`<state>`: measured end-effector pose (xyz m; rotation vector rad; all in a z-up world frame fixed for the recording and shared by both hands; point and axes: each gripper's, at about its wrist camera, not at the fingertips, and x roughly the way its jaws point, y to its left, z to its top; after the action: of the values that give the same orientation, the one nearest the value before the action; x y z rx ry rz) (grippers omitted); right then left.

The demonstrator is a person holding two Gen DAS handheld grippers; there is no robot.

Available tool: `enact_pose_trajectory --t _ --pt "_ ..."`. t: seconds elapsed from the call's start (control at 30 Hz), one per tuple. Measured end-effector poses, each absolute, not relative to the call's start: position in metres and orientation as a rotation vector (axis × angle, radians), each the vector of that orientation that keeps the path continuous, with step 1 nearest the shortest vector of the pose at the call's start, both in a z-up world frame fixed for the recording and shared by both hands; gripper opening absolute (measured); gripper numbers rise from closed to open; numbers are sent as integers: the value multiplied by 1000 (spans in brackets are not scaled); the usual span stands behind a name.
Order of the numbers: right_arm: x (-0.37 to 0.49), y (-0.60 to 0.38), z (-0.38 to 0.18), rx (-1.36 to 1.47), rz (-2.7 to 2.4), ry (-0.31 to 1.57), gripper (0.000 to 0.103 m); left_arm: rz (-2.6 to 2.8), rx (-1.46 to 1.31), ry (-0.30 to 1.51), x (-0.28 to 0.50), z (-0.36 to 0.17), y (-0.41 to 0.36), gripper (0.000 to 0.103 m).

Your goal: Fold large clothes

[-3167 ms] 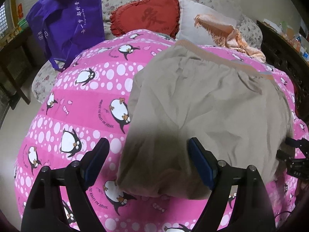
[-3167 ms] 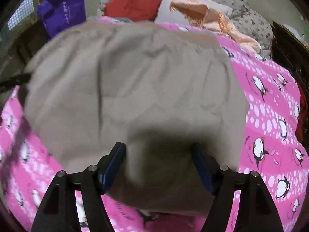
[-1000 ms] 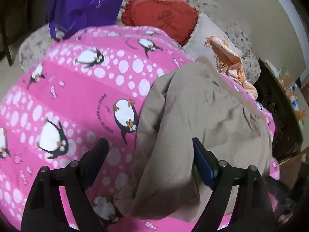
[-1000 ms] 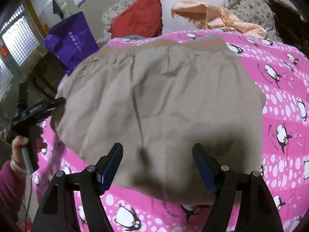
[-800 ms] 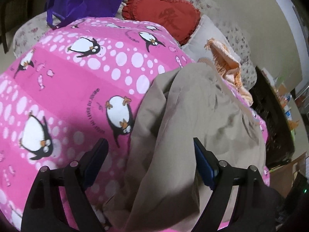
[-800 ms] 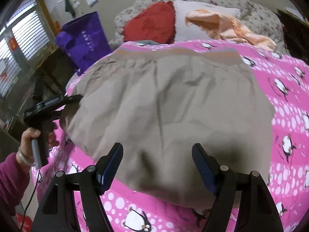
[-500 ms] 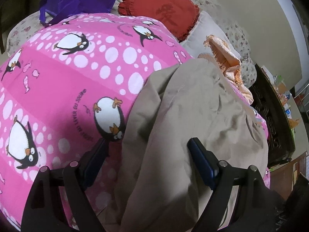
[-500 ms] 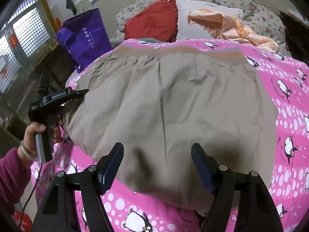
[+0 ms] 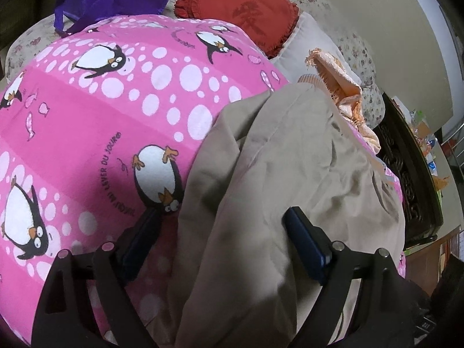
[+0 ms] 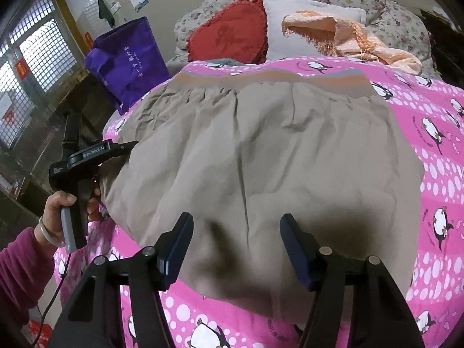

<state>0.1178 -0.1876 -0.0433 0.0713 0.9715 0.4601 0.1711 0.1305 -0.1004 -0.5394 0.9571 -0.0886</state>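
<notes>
A large beige garment [image 10: 261,150] with a striped waistband at its far end lies spread on a pink penguin-print bedspread [image 10: 435,174]. In the left wrist view my left gripper [image 9: 220,229] is open, its jaws straddling the garment's [image 9: 290,188] bunched left edge, which is raised off the bedspread [image 9: 87,130]. In the right wrist view the left gripper's body [image 10: 87,159], in a hand, sits at that left edge. My right gripper [image 10: 236,232] is open and empty above the garment's near hem.
A red heart cushion [image 10: 229,37], a white pillow [image 10: 290,29] and a peach cloth [image 10: 348,37] lie at the bed's head. A purple bag [image 10: 127,61] stands at the far left. Dark carved furniture [image 9: 406,179] stands to the right of the bed.
My left gripper has moved in onto the garment's left edge, which has bunched and lifted between its jaws. My right gripper has stayed over the near hem.
</notes>
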Motion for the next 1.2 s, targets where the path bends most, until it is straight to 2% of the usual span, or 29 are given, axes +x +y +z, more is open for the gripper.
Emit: enact_pose_trajectory --t 0.17,0.23,0.33,0.4,0.5,0.6,0.7,0.73,0.83,0.97,1.03,1.17,1.2 --pt "126 -184 -44 115 482 966 63 -134 -510 979 175 -103 123 89" --pt "132 -183 -45 138 483 963 63 -202 -518 995 176 -101 118 50" --pt "142 -185 -44 210 502 949 61 -234 -485 1000 174 -92 109 24" --pt "149 -185 -41 266 519 928 55 -226 -413 990 170 -83 100 16" --pt "159 -183 -38 330 557 892 42 -234 -393 978 166 -70 100 12" --pt "177 -174 -55 380 579 914 38 -258 -425 963 160 -56 105 10" --pt "198 -170 -97 396 485 1025 18 -306 -460 945 155 -37 104 9" --pt "199 -173 -103 421 478 1022 16 -317 -448 938 153 -29 100 9" --pt "198 -191 -110 582 512 1012 17 -372 -436 914 149 -11 88 9" --pt "191 -207 -111 675 549 1021 22 -446 -421 880 141 18 62 8" --pt "181 -220 -107 726 563 1000 33 -488 -401 864 137 32 42 8" --pt "163 -248 -97 755 555 950 39 -568 -360 848 136 51 -2 8" --pt "158 -255 -96 776 549 934 43 -589 -351 848 137 53 -14 8"
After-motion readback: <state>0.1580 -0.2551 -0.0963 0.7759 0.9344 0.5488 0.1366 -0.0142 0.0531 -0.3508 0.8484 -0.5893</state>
